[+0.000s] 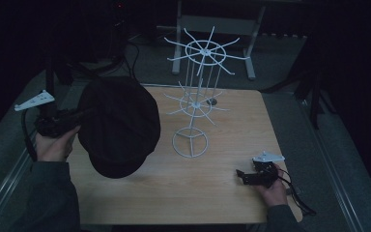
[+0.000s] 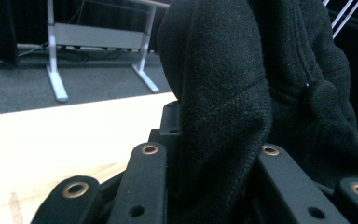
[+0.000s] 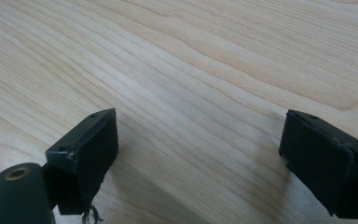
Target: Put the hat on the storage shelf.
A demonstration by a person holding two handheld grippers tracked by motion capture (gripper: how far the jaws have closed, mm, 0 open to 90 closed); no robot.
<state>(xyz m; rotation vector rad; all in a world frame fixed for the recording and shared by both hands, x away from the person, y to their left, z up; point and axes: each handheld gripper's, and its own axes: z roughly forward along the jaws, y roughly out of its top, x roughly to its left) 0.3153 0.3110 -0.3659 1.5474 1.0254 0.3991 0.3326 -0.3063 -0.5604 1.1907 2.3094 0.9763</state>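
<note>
Black cap [image 1: 118, 125] hangs brim-down, long axis toward the person, clamped in left gripper [image 1: 79, 116]; right gripper [image 1: 241, 175] wide.

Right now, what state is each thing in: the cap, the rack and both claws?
Cap: held up off the table, fabric pinched in the left claw.
Left claw: shut on the cap.
Right claw: open, nothing between the jaws, low over the bare table.
Rack: upright on the table, no hats on its arms, apart from both claws.
</note>
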